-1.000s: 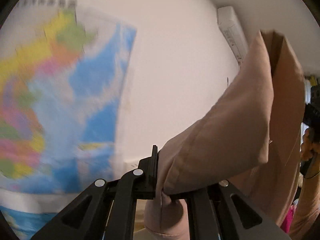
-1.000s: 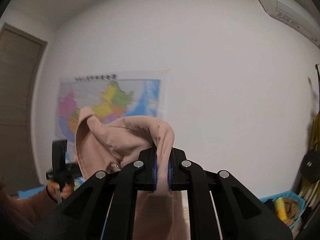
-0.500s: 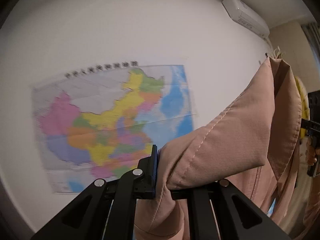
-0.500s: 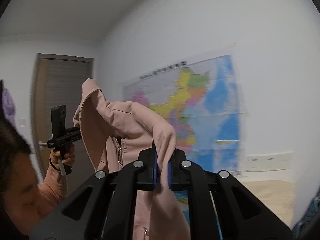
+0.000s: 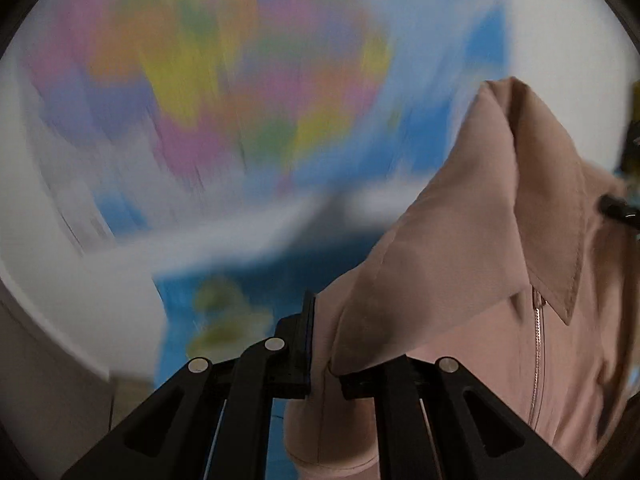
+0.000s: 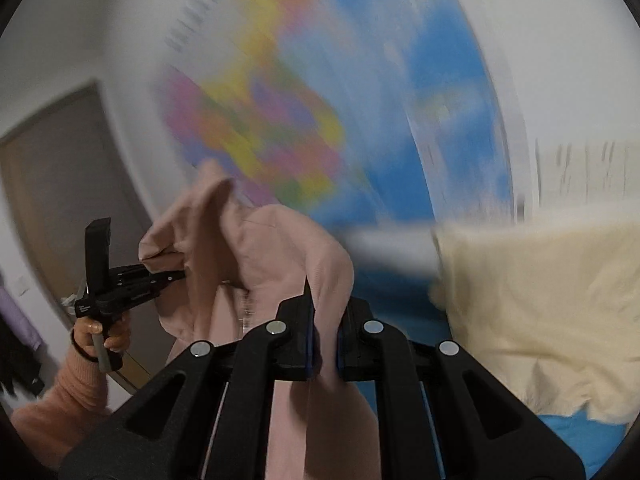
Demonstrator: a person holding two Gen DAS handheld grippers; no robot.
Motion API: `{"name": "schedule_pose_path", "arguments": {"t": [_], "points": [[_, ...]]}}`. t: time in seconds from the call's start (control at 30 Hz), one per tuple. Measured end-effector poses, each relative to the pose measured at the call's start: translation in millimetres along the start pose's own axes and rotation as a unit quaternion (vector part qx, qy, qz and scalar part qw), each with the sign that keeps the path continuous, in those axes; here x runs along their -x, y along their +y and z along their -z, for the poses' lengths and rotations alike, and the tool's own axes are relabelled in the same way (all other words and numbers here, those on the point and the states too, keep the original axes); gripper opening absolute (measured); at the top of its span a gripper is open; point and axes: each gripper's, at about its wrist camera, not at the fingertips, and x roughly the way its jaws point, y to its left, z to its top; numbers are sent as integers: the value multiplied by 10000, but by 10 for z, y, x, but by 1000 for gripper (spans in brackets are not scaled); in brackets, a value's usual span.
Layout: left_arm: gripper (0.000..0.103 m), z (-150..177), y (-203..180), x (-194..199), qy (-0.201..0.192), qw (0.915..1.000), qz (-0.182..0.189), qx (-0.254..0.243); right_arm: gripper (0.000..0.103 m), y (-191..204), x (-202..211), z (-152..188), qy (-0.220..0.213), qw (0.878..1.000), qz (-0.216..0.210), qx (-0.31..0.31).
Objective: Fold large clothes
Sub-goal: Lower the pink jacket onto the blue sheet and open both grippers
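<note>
A dusty-pink zip-up jacket (image 5: 480,248) hangs in the air between both grippers. My left gripper (image 5: 325,376) is shut on one shoulder of it; the collar and zipper (image 5: 536,364) fall to the right. In the right wrist view my right gripper (image 6: 323,354) is shut on the other shoulder of the jacket (image 6: 280,248). The left gripper (image 6: 176,276) also shows there at the left, held by a hand (image 6: 104,332) in a pink sleeve, pinching the jacket's far side. Both views are blurred by fast motion.
A coloured wall map (image 5: 240,92) fills the background, also seen as the map (image 6: 288,128) in the right wrist view. A cream blanket (image 6: 540,312) lies on a blue sheet (image 6: 576,432) at the right. A grey-brown door (image 6: 52,168) stands at the left.
Both grippers have swung down and forward with the jacket. The ceiling and air conditioner have left the views; the map fills them, and the cream blanket has come into the right wrist view.
</note>
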Motion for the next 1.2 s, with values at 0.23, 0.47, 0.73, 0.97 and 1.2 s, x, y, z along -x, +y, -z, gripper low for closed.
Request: {"name": "schedule_pose_path", "arguments": {"t": [0.23,0.47,0.73,0.97,1.2], "points": [[6,126,151,-1551,1192,9906,455,494,8,-660,-980,285,746,9936,498,-686],[36,-150,343,-1973,1363,9870,424,742,8,-858,-1167,20,670,9924,776,-673],[63,171,522,-1656,989,9917,595,568,47,-778,-1237,61,678,9902,1194,-255],[74,728,343,-805,690,9917,1080,-72,79,-367,-384,618,881,9868,1281,455],[79,1242,-199,-592,1103,9763,1731,-688,81,-139,-147,1588,1746,9715,1494,583]]}}
